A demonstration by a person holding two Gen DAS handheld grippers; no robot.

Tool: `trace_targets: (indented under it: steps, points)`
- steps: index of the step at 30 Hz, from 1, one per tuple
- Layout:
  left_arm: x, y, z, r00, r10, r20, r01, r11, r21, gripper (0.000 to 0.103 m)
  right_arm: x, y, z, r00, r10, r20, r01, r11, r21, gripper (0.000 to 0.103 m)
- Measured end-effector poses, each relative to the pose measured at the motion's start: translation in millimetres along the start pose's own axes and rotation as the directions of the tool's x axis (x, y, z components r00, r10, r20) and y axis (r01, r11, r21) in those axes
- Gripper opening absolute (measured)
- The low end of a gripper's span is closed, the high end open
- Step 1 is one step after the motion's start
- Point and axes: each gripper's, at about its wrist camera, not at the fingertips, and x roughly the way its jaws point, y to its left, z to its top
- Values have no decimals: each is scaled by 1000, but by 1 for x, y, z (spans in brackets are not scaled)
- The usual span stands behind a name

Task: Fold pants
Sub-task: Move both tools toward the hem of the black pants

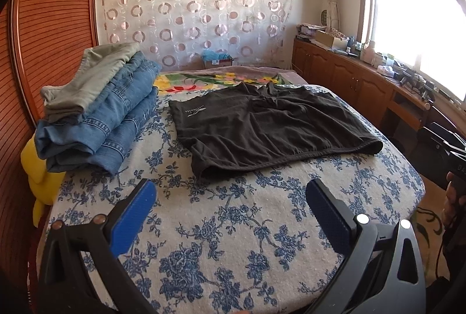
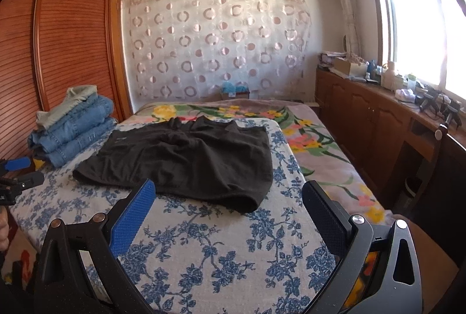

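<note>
A pair of dark brown shorts [image 1: 268,127] lies spread flat on the blue-flowered bed cover [image 1: 221,226], with a small white logo near its far left corner. It also shows in the right wrist view [image 2: 186,159]. My left gripper [image 1: 230,188] is open and empty, held above the cover just short of the shorts' near edge. My right gripper [image 2: 227,188] is open and empty, over the near right corner of the shorts. The left gripper's blue fingertips [image 2: 17,164] show at the left edge of the right wrist view.
A stack of folded jeans with a grey-green garment on top [image 1: 96,107] stands at the bed's left, also seen in the right wrist view [image 2: 72,127]. A yellow item [image 1: 38,174] hangs beside it. A wooden wardrobe [image 2: 58,37] is left; a low cabinet [image 1: 364,81] with clutter runs under the window.
</note>
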Motion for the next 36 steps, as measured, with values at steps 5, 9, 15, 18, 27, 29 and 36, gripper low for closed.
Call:
trace_targets:
  steps: [5, 9, 15, 18, 27, 29, 36]
  points:
    - [19, 10, 2, 1000, 8, -25, -7, 1000, 22, 103, 13, -8, -3, 999, 3, -35, -4, 1000, -11, 99]
    - [32, 17, 2, 999, 20, -41, -19, 999, 37, 103, 27, -12, -7, 998, -6, -65, 4, 999, -31, 93]
    - [53, 28, 0, 997, 21, -78, -20, 999, 25, 103, 49, -16, -14, 993, -20, -114, 13, 998, -60, 84]
    - [57, 31, -2, 997, 28, -66, -27, 999, 21, 103, 56, -17, -17, 990, -23, -139, 13, 997, -70, 81]
    - [81, 39, 0, 991, -2, -135, 8, 999, 44, 103, 72, -23, -23, 983, -32, -180, 20, 997, -69, 81]
    - [86, 42, 1, 988, -16, -152, 22, 999, 39, 101, 73, -25, -23, 982, -34, -184, 21, 997, -72, 80]
    - [99, 41, -1, 980, 7, -197, 11, 996, 87, 73, 75, -26, -22, 981, -35, -192, 19, 996, -87, 77]
